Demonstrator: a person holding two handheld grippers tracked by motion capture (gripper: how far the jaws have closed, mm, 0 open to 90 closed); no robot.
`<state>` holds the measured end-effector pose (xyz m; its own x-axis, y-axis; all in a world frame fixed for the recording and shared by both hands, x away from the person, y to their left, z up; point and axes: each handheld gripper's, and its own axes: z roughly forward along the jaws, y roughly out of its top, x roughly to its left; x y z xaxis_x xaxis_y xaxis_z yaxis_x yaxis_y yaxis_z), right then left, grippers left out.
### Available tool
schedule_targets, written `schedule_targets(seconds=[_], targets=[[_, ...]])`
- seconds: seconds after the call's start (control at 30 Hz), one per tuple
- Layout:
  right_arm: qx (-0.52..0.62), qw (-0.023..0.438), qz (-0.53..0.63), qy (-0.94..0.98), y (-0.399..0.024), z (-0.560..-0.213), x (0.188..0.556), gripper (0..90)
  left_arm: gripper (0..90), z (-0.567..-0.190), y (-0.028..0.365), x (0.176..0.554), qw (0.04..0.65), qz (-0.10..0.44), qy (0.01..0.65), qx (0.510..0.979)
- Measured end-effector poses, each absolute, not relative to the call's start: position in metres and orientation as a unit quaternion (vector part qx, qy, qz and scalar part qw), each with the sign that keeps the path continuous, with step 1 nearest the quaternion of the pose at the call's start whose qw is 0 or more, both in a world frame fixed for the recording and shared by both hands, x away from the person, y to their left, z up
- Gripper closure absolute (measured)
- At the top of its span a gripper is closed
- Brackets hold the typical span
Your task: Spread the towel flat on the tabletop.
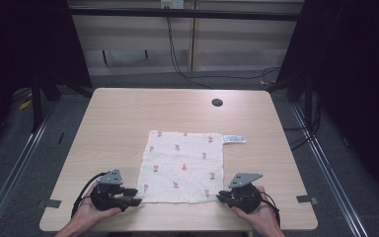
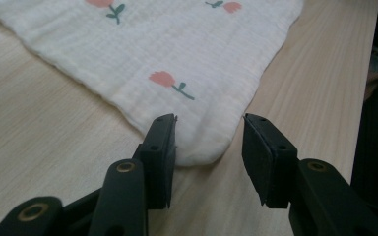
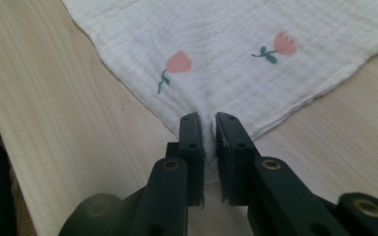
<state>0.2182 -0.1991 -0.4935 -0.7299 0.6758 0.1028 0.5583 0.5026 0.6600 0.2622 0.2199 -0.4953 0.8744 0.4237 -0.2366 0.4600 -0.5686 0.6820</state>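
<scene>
A white cloth (image 1: 183,165) printed with small pink flowers lies flat on the wooden table (image 1: 118,118), a label (image 1: 234,139) sticking out at its far right corner. My left gripper (image 1: 134,197) sits at the cloth's near left corner. In the left gripper view its jaws stand open around that corner (image 2: 202,147), the pads apart from the fabric. My right gripper (image 1: 220,196) is at the near right corner. In the right gripper view its jaws pinch the bunched corner of the cloth (image 3: 208,130).
A round cable hole (image 1: 217,102) is set in the table near its far edge. The table's front edge runs just behind both hands. Cables trail over the floor beyond the table.
</scene>
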Motion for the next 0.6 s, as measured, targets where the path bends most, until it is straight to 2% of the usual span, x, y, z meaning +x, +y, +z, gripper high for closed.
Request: schedule_targets(seconds=[0.17,0.23,0.33,0.43,0.6], targets=[[0.365,0.062,0.351,0.86,-0.205,-0.493,0.218,83.8,58.8,-0.495,0.214,0.255,0.385,-0.006,0.231,0.894],[0.364,0.057,0.353,0.86,-0.206,-0.493,0.218,83.8,67.5,-0.494,0.21,0.249,0.368,0.045,0.209,0.905],[0.361,0.054,0.351,0.862,-0.207,-0.493,0.216,83.8,78.6,-0.494,0.209,0.249,0.367,0.051,0.215,0.903],[0.36,0.052,0.35,0.864,-0.208,-0.492,0.214,83.6,86.7,-0.493,0.209,0.248,0.361,0.039,0.219,0.906],[0.364,0.043,0.349,0.863,-0.209,-0.492,0.209,84.6,88.3,-0.493,0.211,0.248,0.37,-0.012,0.224,0.901]])
